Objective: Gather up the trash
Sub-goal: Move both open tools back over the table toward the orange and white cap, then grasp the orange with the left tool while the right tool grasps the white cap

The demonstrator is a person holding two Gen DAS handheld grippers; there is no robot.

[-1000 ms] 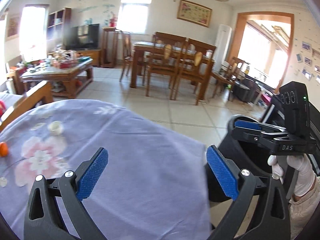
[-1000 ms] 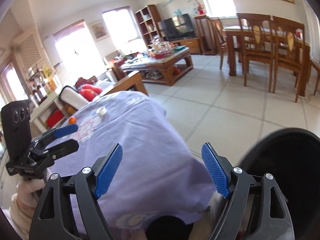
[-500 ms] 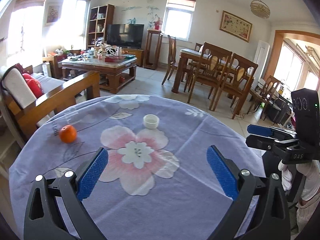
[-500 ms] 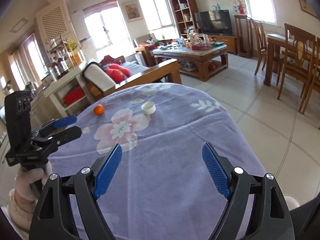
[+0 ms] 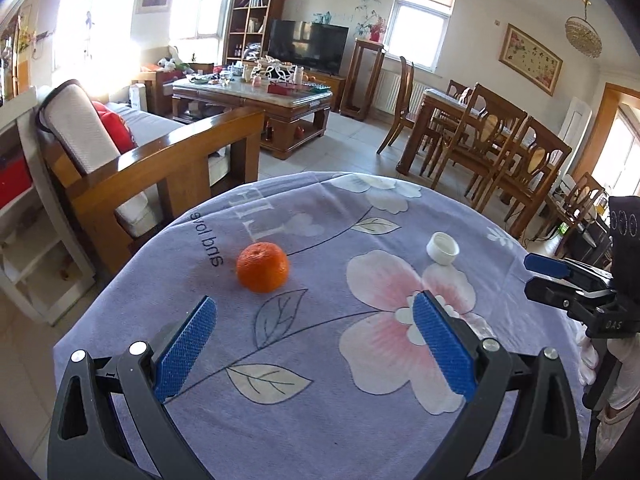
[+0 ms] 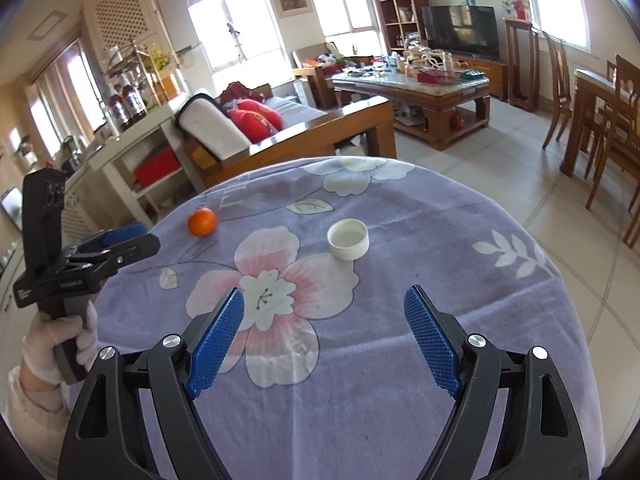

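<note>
A white bottle cap [image 6: 348,238] lies open side up on the round table's purple flowered cloth [image 6: 440,240], ahead of my right gripper [image 6: 324,312], which is open and empty above the cloth. The cap also shows in the left wrist view [image 5: 442,248]. An orange [image 5: 262,267] sits left of it, ahead of my open, empty left gripper [image 5: 314,320]. The orange also shows in the right wrist view [image 6: 202,221]. The right gripper appears at the right edge of the left wrist view [image 5: 560,280]; the left gripper appears at the left of the right wrist view [image 6: 120,240].
A wooden sofa [image 5: 160,160] stands just beyond the table's far left edge. A white shelf unit [image 6: 132,152] is to the left. A cluttered coffee table [image 5: 256,100] and a dining table with chairs [image 5: 480,140] stand farther off on the tiled floor.
Both views have swung left, from the floor and a black bin to the tabletop. The orange and the cap now sit closer in front of both grippers. Both jaws stay open.
</note>
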